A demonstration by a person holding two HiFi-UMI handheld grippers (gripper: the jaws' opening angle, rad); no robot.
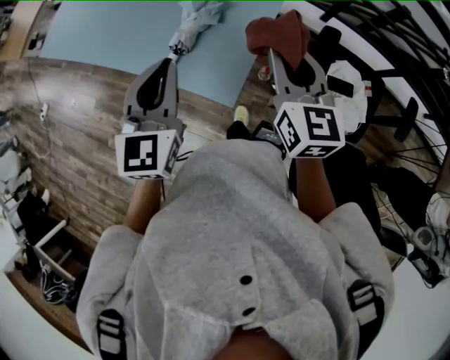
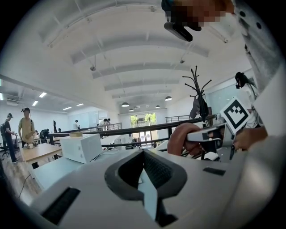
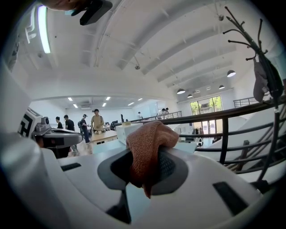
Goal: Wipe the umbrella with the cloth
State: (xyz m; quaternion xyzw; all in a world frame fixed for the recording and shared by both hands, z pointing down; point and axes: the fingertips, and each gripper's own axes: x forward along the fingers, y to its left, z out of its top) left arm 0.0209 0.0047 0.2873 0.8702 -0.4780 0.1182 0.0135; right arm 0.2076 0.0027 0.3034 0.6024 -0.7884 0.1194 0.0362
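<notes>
Only the head view shows the umbrella [image 1: 193,21]. The right gripper [image 3: 144,167] pinches the cloth [image 3: 147,143]; the left gripper [image 2: 144,172] is pressed together, empty.

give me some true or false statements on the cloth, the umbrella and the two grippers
1. The right gripper is shut on a reddish-brown cloth. True.
2. The left gripper grips the umbrella's handle. False: its jaws are together with nothing between them, and the umbrella lies on the light blue table ahead of it.
3. The umbrella is spread open. False: it is folded up.
4. In the head view, the cloth and the umbrella are apart, with bare table between them. True.
</notes>
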